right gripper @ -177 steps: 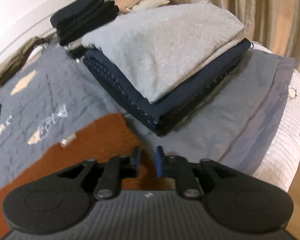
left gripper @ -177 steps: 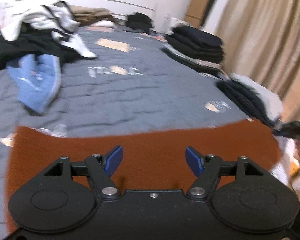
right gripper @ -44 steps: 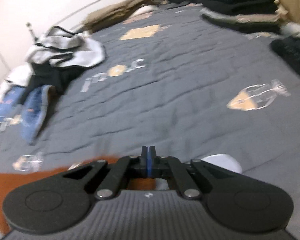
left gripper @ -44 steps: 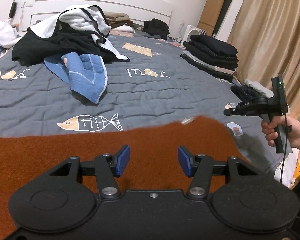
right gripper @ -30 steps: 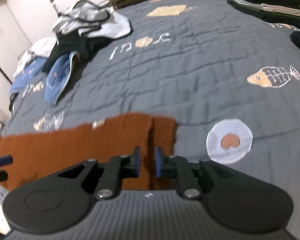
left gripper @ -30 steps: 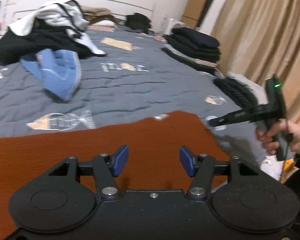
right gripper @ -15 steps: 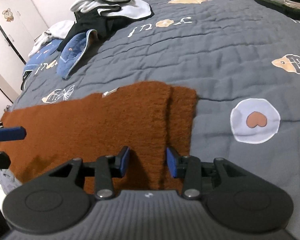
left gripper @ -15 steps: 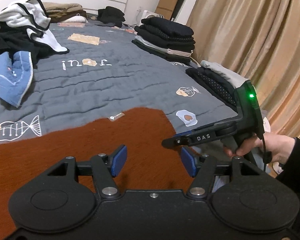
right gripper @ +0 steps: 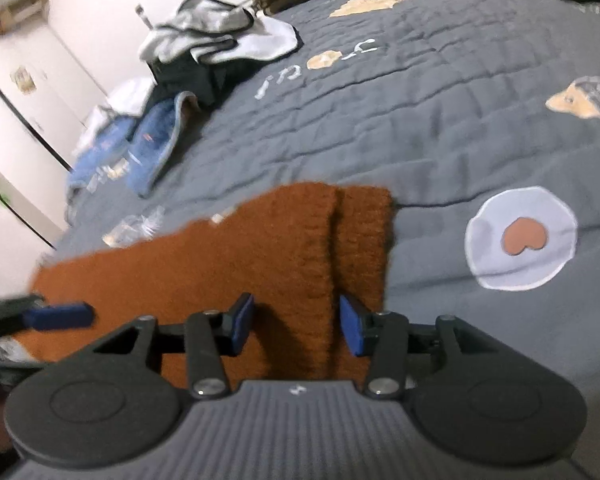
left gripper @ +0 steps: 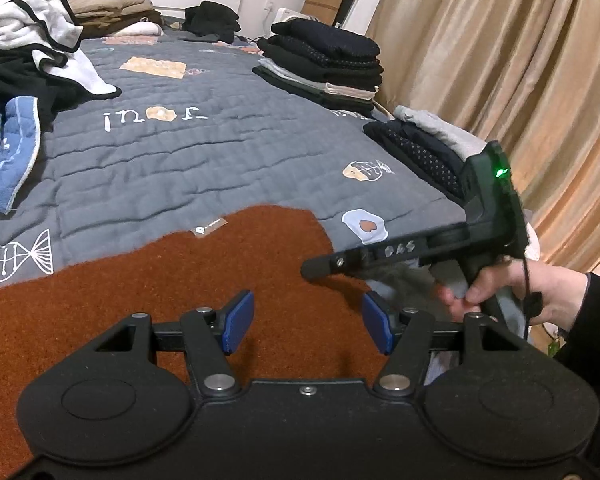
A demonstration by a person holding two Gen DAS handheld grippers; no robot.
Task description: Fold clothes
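The rust-brown knit garment (left gripper: 148, 292) lies flat on the grey quilt (left gripper: 228, 160), spread along the near edge of the bed, with its long axis running side to side across both wrist views. Its right end is already turned in: a narrow folded strip (right gripper: 362, 240) lies alongside the main panel, with a seam-like crease between them running away from the camera. The right gripper (right gripper: 296, 326) sits directly over that crease, pointing down at the fabric. Its jaws have just been opening and now stand about half apart with nothing pinched; cloth is below the blue pads, not between them. The left gripper (left gripper: 306, 322) hovers over the middle-to-right part of the same garment, jaws about half open and holding nothing. In the left wrist view the right gripper's body crosses in from the right, held by a hand (left gripper: 516, 292), so both tools are crowded at the right end. The far left end of the garment (right gripper: 60, 280) is well apart from the right gripper; the left hand looks nearer to it. Likely next grab is along the near hem, so the fold would go across the long axis. A folded stack (left gripper: 324, 64) sits well clear at the far right edge of the bed.
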